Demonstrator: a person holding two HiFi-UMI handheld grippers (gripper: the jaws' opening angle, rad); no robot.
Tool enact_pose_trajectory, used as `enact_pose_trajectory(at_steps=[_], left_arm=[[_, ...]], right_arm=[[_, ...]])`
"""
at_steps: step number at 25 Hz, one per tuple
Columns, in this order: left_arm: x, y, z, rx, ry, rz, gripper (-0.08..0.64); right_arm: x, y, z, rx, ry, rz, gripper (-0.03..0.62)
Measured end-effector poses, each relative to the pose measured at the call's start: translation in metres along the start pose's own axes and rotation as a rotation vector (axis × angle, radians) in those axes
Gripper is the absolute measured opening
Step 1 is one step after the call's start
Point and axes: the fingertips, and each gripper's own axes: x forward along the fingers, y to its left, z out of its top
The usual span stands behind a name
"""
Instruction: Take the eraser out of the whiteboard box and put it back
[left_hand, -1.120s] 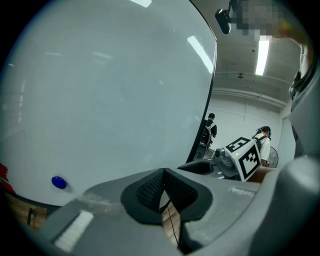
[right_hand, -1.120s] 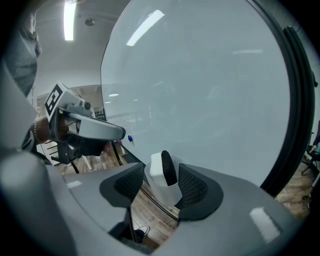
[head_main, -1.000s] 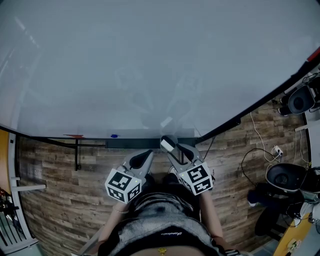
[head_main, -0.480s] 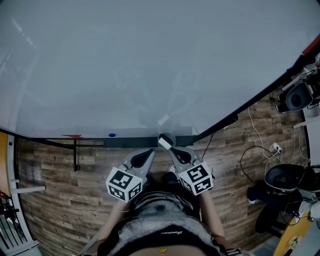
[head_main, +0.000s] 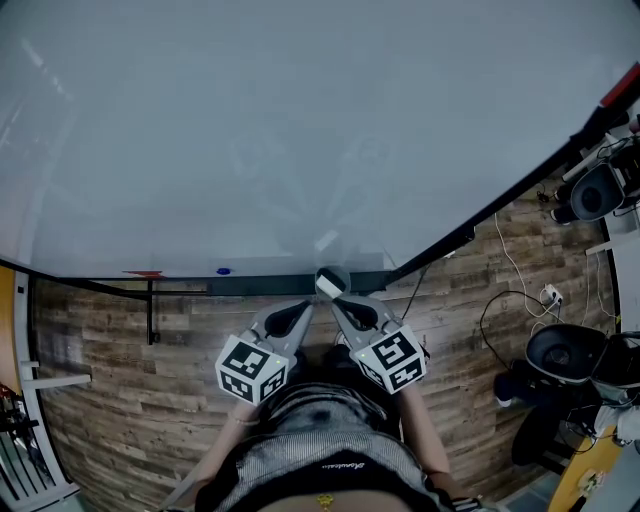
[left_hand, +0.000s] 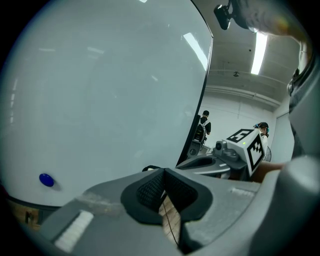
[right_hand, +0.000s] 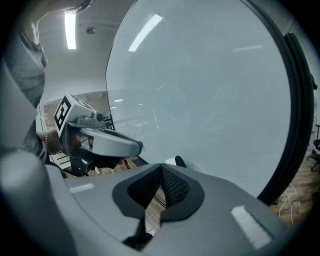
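Within the last second the right tongs (right_hand: 161, 167) had closed on nothing, and the white eraser (head_main: 328, 285) lay just beyond their tips in the whiteboard box (head_main: 260, 286). The left tongs (left_hand: 164, 172) were shut and empty too. The eraser looked returned.
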Motion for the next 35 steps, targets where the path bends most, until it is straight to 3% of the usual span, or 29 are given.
enact_pose_trajectory(at_steps=[10, 22, 35], left_arm=[[-0.007, -0.009, 0.036, 0.168, -0.08, 0.025, 0.002], [-0.024, -0.021, 0.101, 0.219, -0.26, 0.049, 0.002], [-0.036, -0.032, 0.133, 0.203, -0.361, 0.083, 0.002]], right_arm=[[-0.005, 0.011, 0.04, -0.008, -0.11, 0.048, 0.0], [-0.033, 0.02, 0.117, -0.038, -0.38, 0.045, -0.002], [-0.051, 0.021, 0.156, -0.135, -0.449, -0.003, -0.002]])
